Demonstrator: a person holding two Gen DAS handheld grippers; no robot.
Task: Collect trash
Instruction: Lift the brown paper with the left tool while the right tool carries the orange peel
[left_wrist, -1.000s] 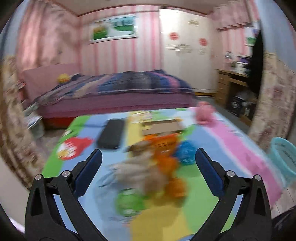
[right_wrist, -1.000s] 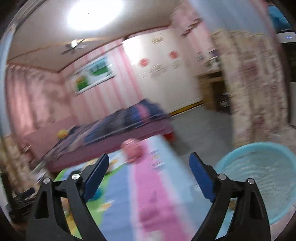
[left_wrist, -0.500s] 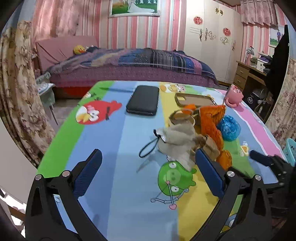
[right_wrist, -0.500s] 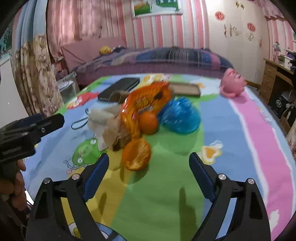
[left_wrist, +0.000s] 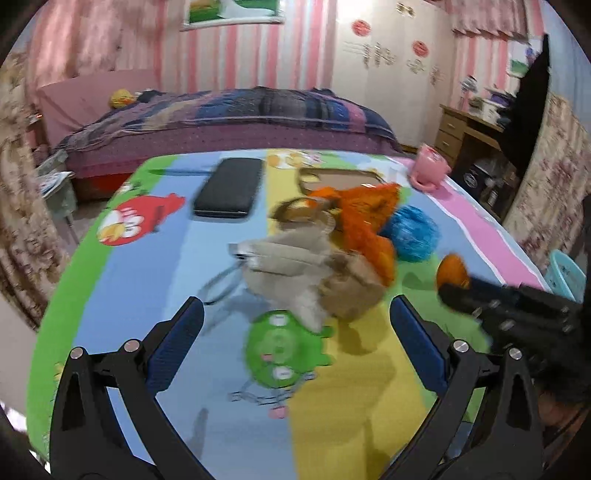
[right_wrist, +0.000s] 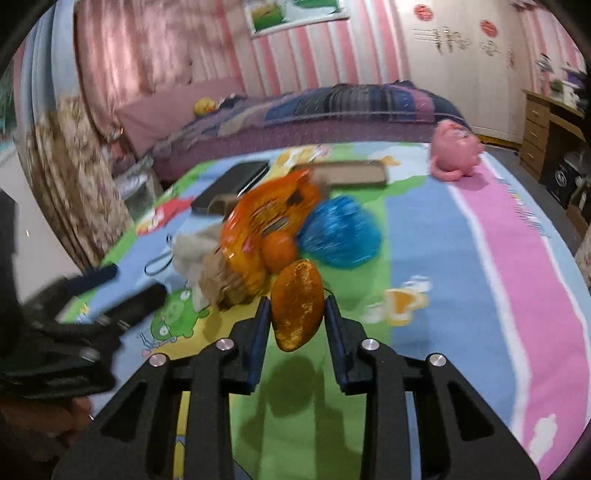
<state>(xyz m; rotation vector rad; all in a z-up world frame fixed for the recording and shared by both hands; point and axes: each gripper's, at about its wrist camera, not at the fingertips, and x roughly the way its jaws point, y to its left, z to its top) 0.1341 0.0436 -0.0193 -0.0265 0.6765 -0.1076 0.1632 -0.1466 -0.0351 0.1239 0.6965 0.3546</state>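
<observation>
A: What has changed since half a second ago?
B: The right hand-held gripper (right_wrist: 297, 308), then wide and short of the heap, now has the orange peel (right_wrist: 297, 304) between its jaws, which are closing; both pads touch the peel's sides. The left hand-held gripper (left_wrist: 295, 321) has sunk nearer the surface (left_wrist: 129, 295).

A: Read the left wrist view from left to right.
B: A black case (left_wrist: 229, 192) lies flat at the far left. The crumpled beige paper (left_wrist: 291, 254) sits at centre, just ahead of the left jaws, which stand wide with nothing between them. Touching it are the orange bag (left_wrist: 365, 218) and, beyond, the blue wrapper (left_wrist: 412, 232). At the right edge the right hand-held gripper carries the peel, with a teal basket (left_wrist: 567, 273) beside the surface.

A: And the right wrist view?
B: The pink toy (right_wrist: 456, 151) stands at the far edge.
</observation>
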